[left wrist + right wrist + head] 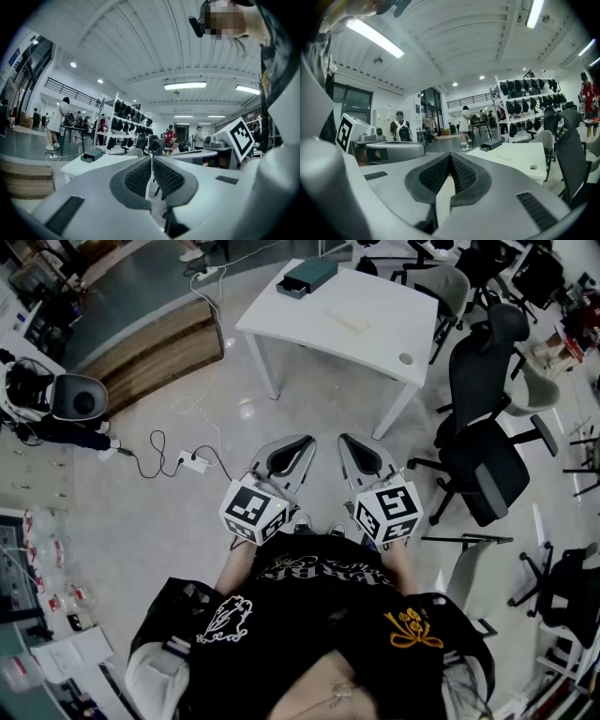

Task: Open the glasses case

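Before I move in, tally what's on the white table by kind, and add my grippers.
Dark case: 1
Pale flat item: 1
Grippers, both shut and empty: 2 (left gripper, right gripper)
Total: 4

The dark case [309,276] on the table [300,320] is showing too small in every view to tell whether its lid is shut. A pale flat thing [349,322] near it is reading only as a faint slab. The person's hands are hiding beneath the two marker cubes [253,510] [388,511]. The picture's right edge is cutting off a black chair [567,592].
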{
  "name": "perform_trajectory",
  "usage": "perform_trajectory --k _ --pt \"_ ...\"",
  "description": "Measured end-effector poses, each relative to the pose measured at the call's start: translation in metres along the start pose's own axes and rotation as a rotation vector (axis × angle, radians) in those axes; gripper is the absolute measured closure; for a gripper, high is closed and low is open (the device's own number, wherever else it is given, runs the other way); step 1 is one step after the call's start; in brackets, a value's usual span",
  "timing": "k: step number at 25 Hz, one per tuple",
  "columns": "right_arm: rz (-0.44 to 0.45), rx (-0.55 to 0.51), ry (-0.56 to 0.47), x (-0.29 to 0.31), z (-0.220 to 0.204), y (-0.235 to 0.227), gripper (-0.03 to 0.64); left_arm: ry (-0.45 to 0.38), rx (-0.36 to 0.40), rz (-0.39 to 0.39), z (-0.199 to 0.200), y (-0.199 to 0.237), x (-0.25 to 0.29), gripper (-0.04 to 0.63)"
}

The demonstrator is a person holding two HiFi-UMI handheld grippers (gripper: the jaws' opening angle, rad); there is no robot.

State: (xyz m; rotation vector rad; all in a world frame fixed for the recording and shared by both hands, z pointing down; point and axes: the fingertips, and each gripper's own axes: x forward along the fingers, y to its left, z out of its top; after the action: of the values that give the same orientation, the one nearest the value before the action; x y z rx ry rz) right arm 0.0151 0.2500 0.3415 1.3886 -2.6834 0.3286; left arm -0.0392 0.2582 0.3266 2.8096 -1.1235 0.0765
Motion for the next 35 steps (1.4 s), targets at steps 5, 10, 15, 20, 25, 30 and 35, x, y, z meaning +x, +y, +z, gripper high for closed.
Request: perform_trajectory --k 5,10,15,20,25,30,35 --pt "0.01 -0.011 -0.005 0.003 -0.001 0.004 0.603 0.001 0.011 0.004 -0.001 0.003 -0.002 0.563" --pt "0.033 0.011 -0.017 0.015 -0.001 0.014 0.603 0.002 0.019 0.014 -0.002 0.015 -0.007 0.563" --pt "0.041 0.001 0.005 0.03 -0.005 0.023 0.603 0.002 0.02 0.024 -0.002 0.03 -0.014 0.563" --pt "0.038 0.007 0.024 0.045 -0.011 0.033 0.601 0.015 0.03 0.023 -0.006 0.045 -0.02 0.563" --pt "0.011 0.019 0.034 0.059 -0.02 0.044 0.601 0.02 0.031 0.002 -0.012 0.064 -0.028 0.563" --pt "-0.032 0.044 0.059 0.067 -0.034 0.048 0.601 0.032 0.01 -0.031 -0.024 0.077 -0.032 0.563" --pt "-0.059 0.038 0.077 0.069 -0.037 0.042 0.601 0.032 0.002 -0.068 -0.03 0.078 -0.025 0.563"
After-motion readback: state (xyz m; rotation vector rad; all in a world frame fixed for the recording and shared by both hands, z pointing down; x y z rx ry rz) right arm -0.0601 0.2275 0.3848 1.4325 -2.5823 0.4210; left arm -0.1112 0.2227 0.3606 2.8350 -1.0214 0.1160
